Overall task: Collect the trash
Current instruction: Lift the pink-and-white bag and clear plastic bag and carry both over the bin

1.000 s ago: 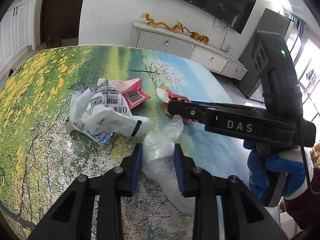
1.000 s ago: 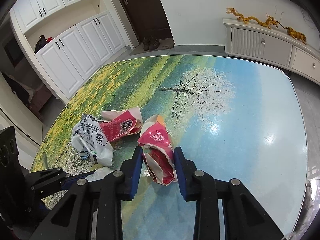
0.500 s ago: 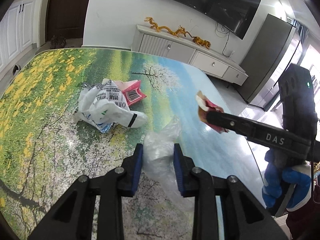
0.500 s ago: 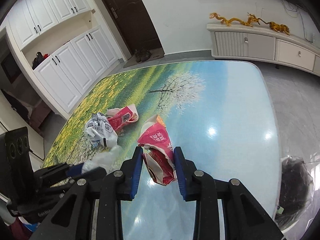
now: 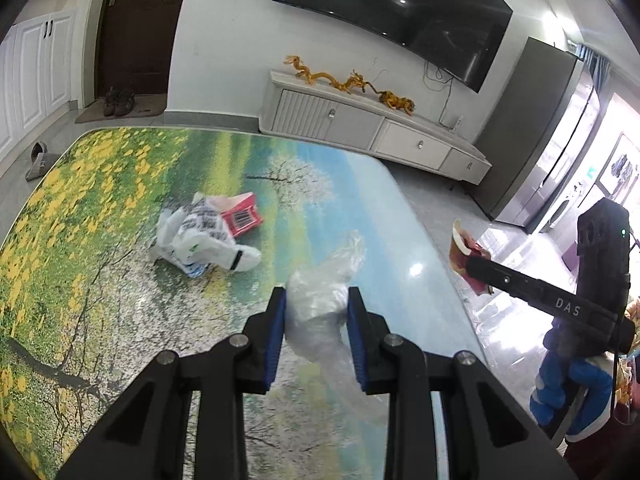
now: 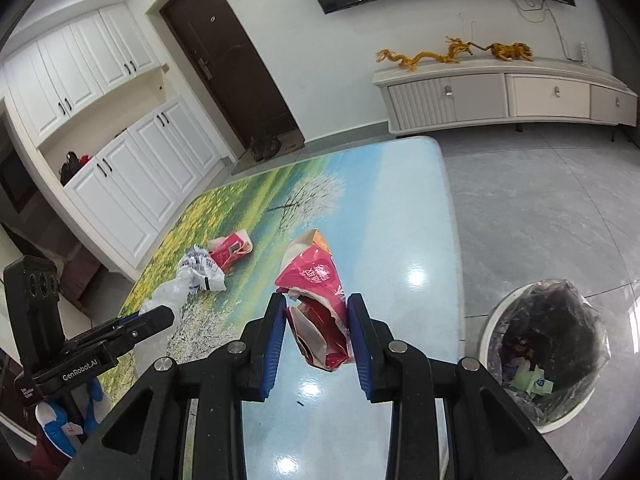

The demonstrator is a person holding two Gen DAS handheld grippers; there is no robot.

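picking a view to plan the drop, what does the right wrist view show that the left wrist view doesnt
Only the right wrist view shows the lined bin on the floor beside the table, and the right gripper shut on the red wrapper. Only the left wrist view shows the left gripper shut on the clear bag head-on. Both show the white bag and red pack lying on the table.

Wall-mounted TV (image 5: pixel 400 12) above white cabinet (image 5: pixel 360 128)

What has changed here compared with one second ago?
Both hand-held grippers rose off the table; the right one carried the red wrapper toward the bin. The left one keeps the clear bag. White bag and red carton unmoved.
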